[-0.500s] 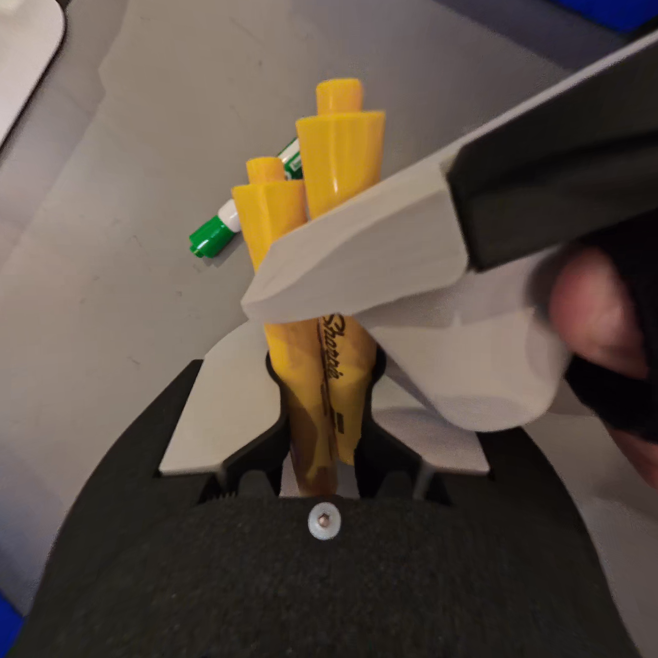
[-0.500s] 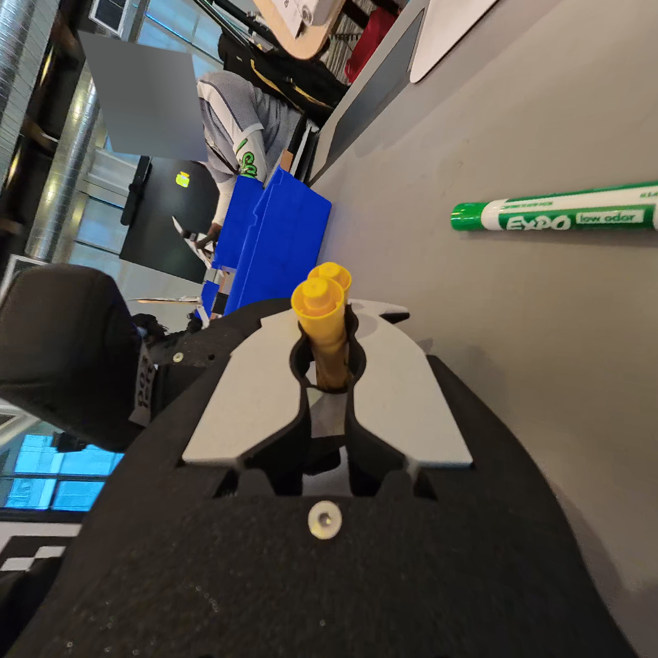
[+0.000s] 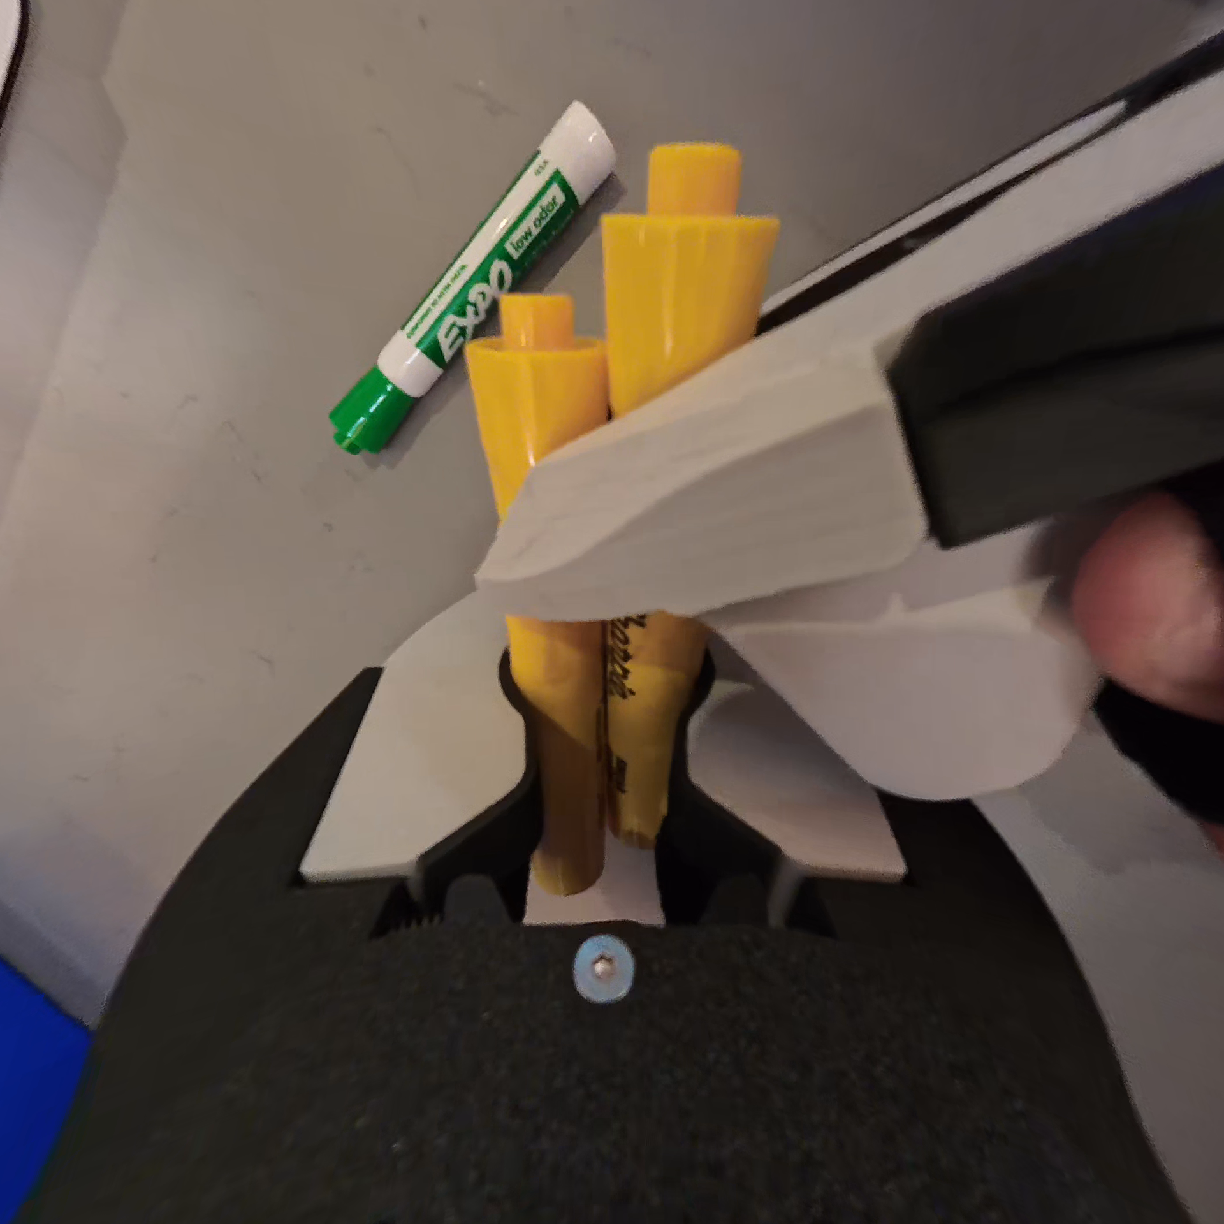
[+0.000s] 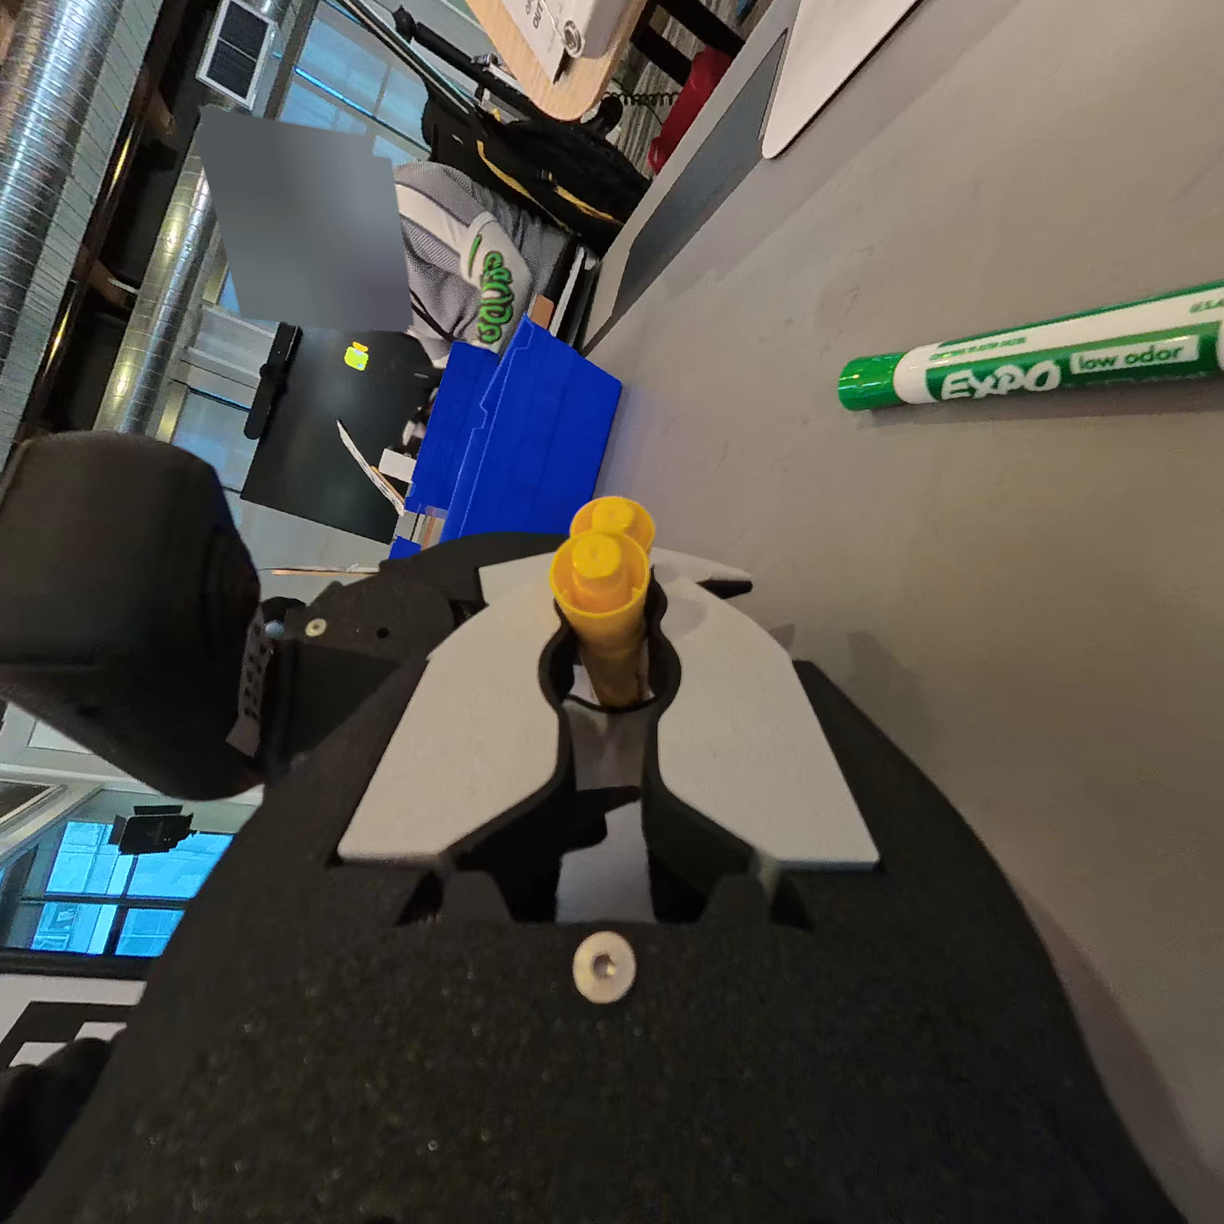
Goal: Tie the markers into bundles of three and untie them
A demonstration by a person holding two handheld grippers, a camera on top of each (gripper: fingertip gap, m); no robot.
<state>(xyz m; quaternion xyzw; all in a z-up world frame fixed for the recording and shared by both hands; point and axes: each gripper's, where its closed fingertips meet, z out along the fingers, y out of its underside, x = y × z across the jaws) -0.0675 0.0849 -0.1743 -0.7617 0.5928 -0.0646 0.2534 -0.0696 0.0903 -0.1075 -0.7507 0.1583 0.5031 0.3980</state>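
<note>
Table: flat grey tabletop [image 3: 199, 596], everything happens over it, blue plastic bin [image 4: 530, 450] at its far edge.
Left gripper: my black-and-grey two-finger left gripper [image 3: 606, 715], fingers clamped on the lower barrels of the pair, tail ends poking back toward the camera.
Right gripper: my black-and-grey two-finger right gripper [image 4: 609, 669], fingers pressed in on the same pair from the side – crosses the left wrist view from the right, just below the caps.
Yellow markers: two yellow plastic permanent markers [image 3: 669, 344], side by side and touching, one cap riding further out than the other, both held off the table.
Green marker: one green-capped white dry-erase marker [image 3: 477, 278], lying flat on the table, touching nothing.
Key relation: green marker sits ahead-left of the left fingers, beyond the yellow caps; long axis diagonal, cap end nearer, so roughly but not quite parallel to the held pair. From the right gripper it lies off to the right, near.
Count: 2 yellow + 1 green = 3 markers. No tie or band visible – cannot tell what will bind them.
Judgement: bundle is one short; next move likely needs one gripper to let go and fetch the green one.
</note>
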